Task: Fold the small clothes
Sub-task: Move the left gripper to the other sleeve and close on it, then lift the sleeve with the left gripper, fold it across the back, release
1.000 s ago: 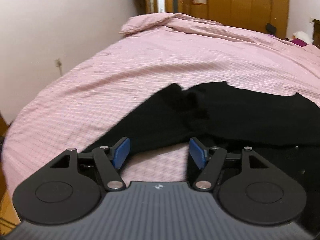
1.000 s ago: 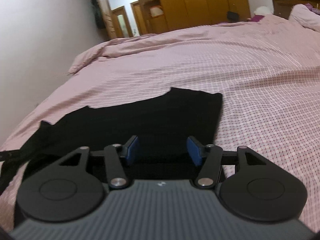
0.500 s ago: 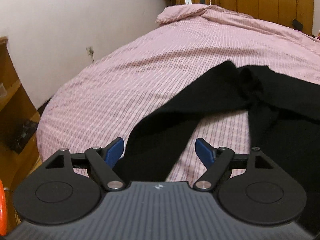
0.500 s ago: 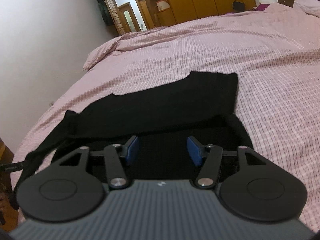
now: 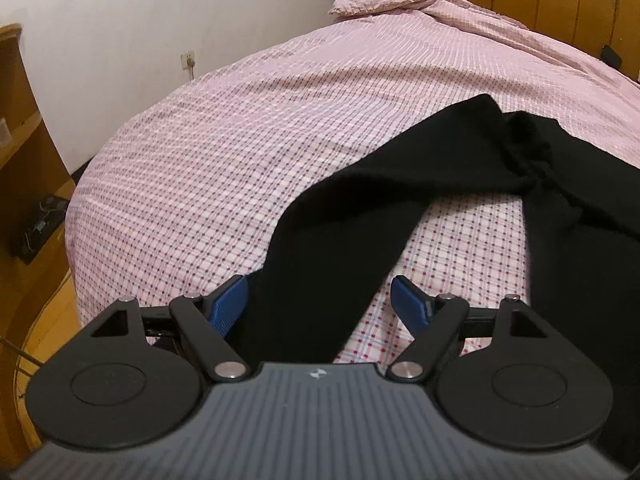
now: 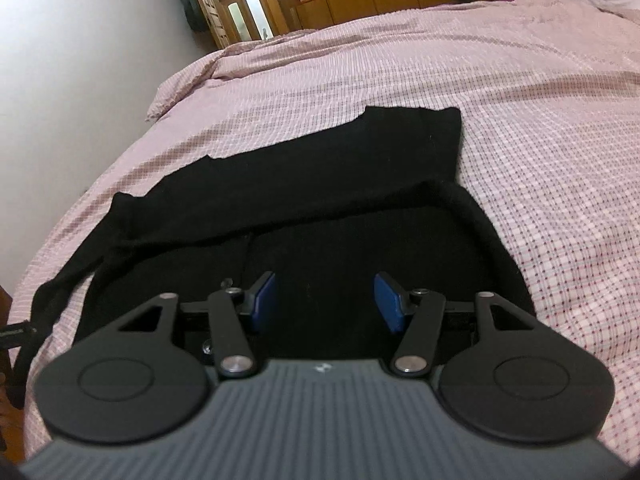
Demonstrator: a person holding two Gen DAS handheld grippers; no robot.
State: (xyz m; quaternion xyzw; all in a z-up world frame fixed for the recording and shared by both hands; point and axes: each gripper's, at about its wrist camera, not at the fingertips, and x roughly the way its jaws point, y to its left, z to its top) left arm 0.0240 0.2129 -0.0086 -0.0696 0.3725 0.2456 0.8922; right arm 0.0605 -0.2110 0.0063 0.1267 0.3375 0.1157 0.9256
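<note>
A black long-sleeved top lies partly folded on the pink checked bedcover, its body doubled over so one layer covers another. One long sleeve stretches out flat and diagonal toward the near edge, bunched and creased where it joins the body.

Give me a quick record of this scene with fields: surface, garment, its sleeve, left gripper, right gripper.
surface: bed with a pink checked cover
garment: black top, spread on the cover, partly folded over itself
sleeve: long black sleeve runs toward the near edge of the bed, between the left gripper's fingers
left gripper: jaws apart, not pressing the sleeve
right gripper: jaws apart over the black top, gripping nothing visible
</note>
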